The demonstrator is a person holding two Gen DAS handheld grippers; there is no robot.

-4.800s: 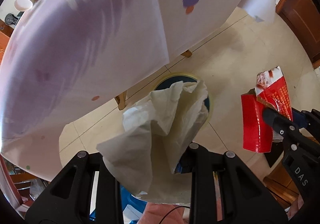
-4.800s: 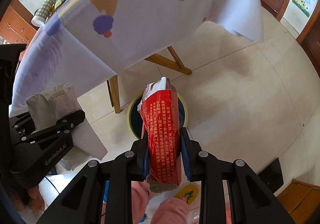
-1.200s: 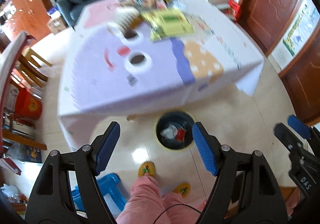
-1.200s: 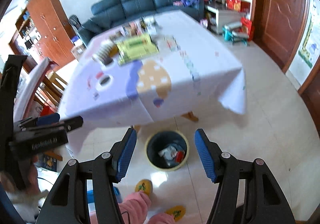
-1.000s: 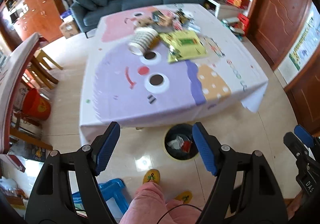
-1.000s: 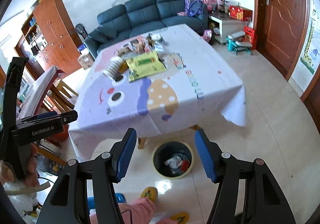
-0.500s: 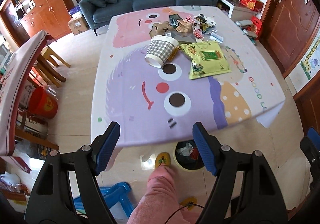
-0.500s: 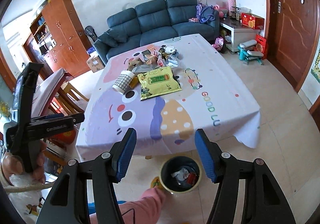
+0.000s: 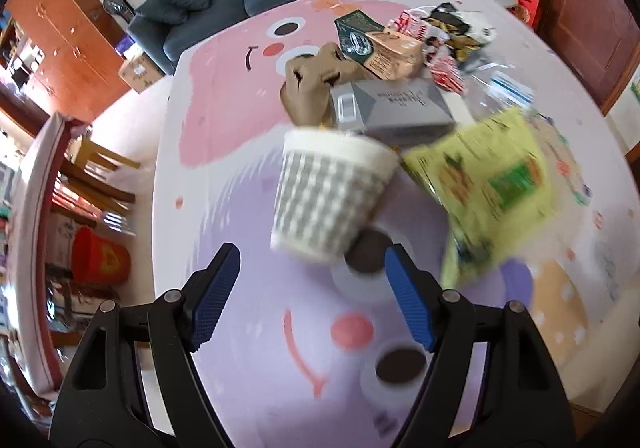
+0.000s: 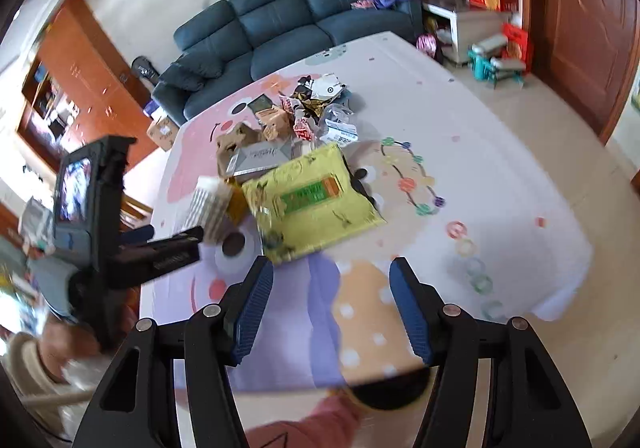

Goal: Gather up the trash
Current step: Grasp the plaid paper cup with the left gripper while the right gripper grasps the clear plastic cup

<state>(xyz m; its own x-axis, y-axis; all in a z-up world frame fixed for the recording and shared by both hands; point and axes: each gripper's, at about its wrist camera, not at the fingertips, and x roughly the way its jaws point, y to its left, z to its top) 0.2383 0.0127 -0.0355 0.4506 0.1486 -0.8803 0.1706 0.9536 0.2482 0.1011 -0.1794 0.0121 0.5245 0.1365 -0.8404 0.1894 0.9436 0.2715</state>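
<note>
Toward twelve o'clock of the left gripper [image 9: 310, 300], whose fingers are hanging spread and empty, the checked paper cup [image 9: 326, 193] is lying tipped against the yellow snack bag [image 9: 490, 183], so a glancing close is risking rolling it away, while the right gripper [image 10: 332, 308] is waiting equally agape.

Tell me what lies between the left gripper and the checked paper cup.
Only bare purple tablecloth. In the left wrist view, the open left gripper faces the checked paper cup with nothing between.

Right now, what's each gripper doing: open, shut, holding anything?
Left gripper: open, empty, the checked paper cup just ahead of it.
Right gripper: open, empty, short of the yellow packet.
</note>
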